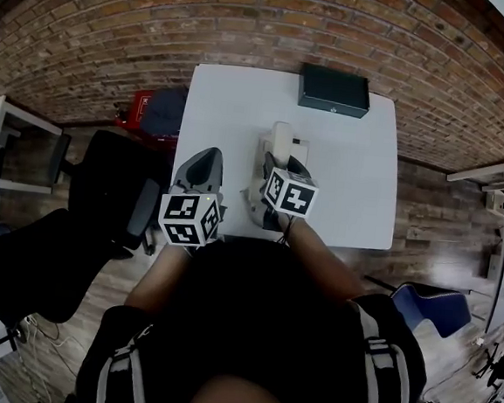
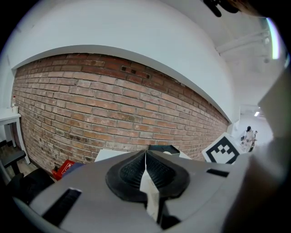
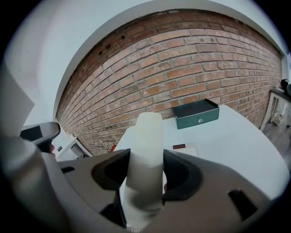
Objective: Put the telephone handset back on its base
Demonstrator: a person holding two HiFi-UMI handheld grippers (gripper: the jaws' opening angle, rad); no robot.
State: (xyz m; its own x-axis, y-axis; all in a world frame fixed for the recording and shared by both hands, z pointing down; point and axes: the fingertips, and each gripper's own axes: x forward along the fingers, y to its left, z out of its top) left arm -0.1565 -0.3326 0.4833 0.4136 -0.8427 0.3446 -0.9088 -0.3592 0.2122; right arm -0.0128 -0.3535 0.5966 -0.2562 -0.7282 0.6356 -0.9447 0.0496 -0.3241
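A cream telephone handset (image 3: 144,159) stands between the jaws of my right gripper (image 3: 144,175), which is shut on it. In the head view the handset (image 1: 281,142) sticks out beyond the right gripper (image 1: 277,168), over the pale telephone base (image 1: 298,152) near the front of the white table (image 1: 358,188). A corner of the base (image 3: 184,148), with a small red label, shows behind the handset. My left gripper (image 1: 205,161) hovers by the table's left front edge; its black pads (image 2: 132,170) are pressed together with nothing between them.
A dark green box (image 1: 334,90) lies at the table's back edge against the brick wall, and shows again as the green box (image 3: 197,114). A black chair (image 1: 104,192) and a red item (image 1: 140,106) sit left of the table. A blue chair (image 1: 431,307) is at the right.
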